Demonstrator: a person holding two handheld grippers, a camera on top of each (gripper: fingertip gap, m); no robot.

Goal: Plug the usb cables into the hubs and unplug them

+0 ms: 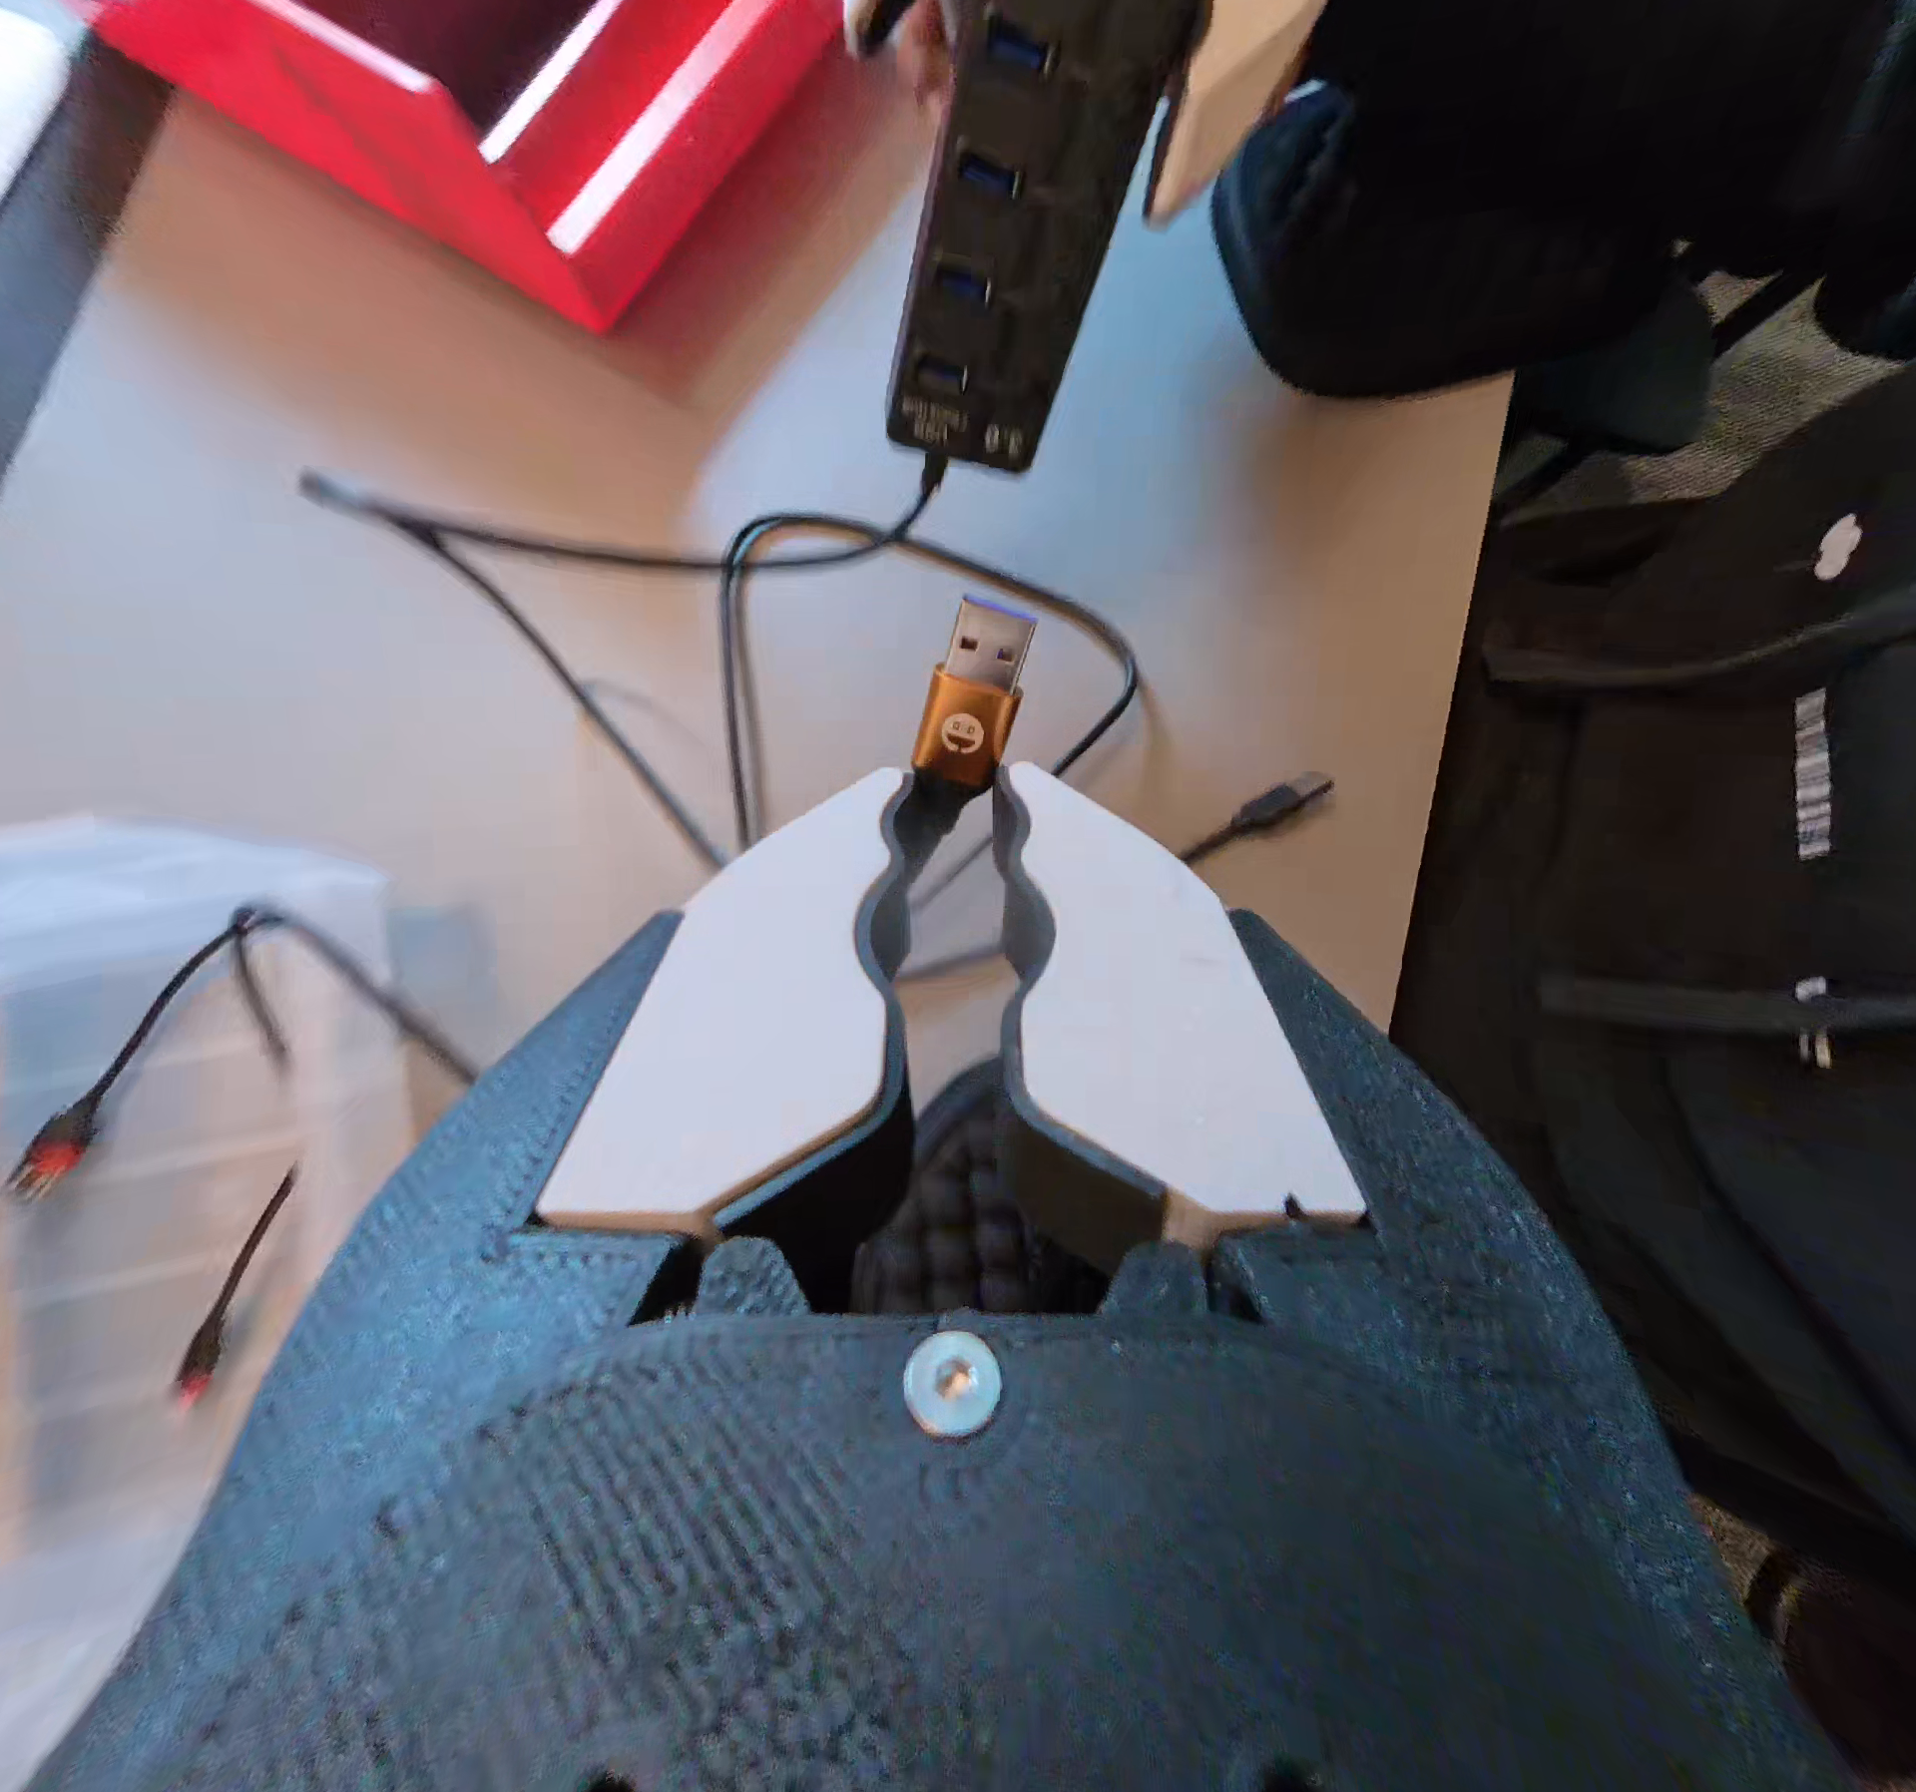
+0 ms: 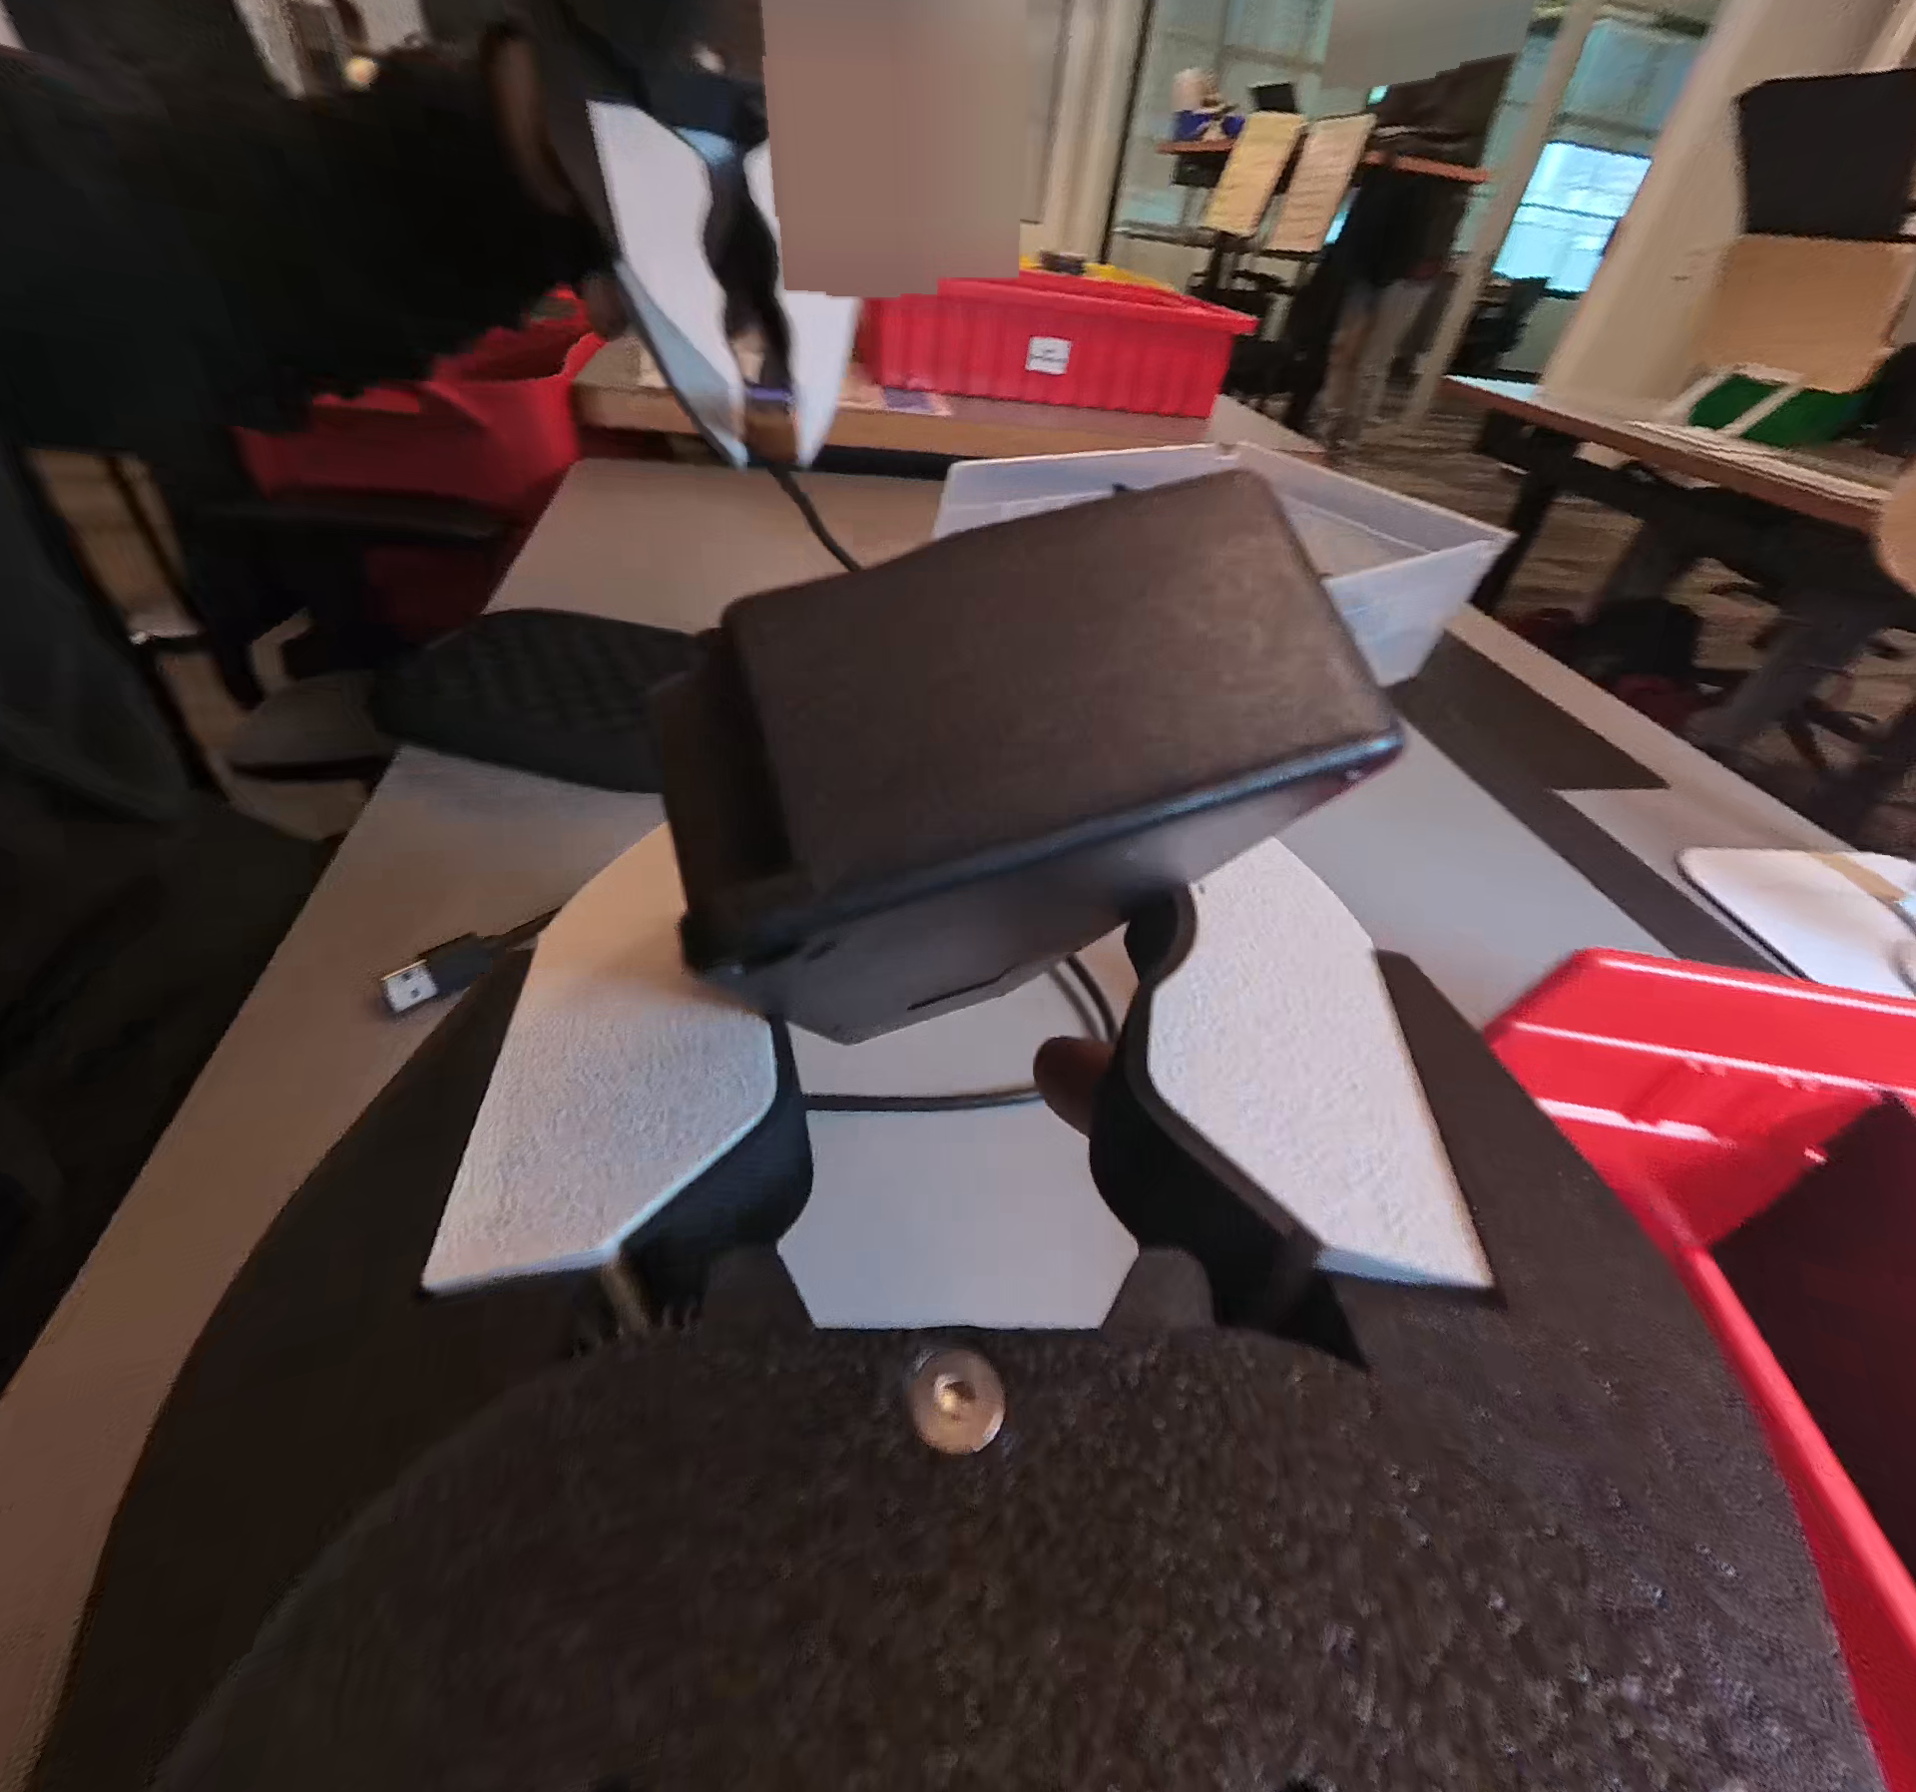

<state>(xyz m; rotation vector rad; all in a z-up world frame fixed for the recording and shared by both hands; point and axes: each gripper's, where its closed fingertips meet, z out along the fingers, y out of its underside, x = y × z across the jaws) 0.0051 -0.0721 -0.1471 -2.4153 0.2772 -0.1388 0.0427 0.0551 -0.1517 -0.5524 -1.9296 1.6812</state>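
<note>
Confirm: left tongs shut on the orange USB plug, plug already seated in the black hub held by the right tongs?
Not seated. In the left wrist view the orange USB plug, clamped in the left tongs, hangs short of the black hub, a clear gap between them. The right tongs do hold the hub.

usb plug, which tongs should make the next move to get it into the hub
Left. The left tongs are shut on the usb plug, its metal tip aimed at the hub with the ports facing it. The right tongs just hold the hub up off the table, so they should probably steady it.
</note>
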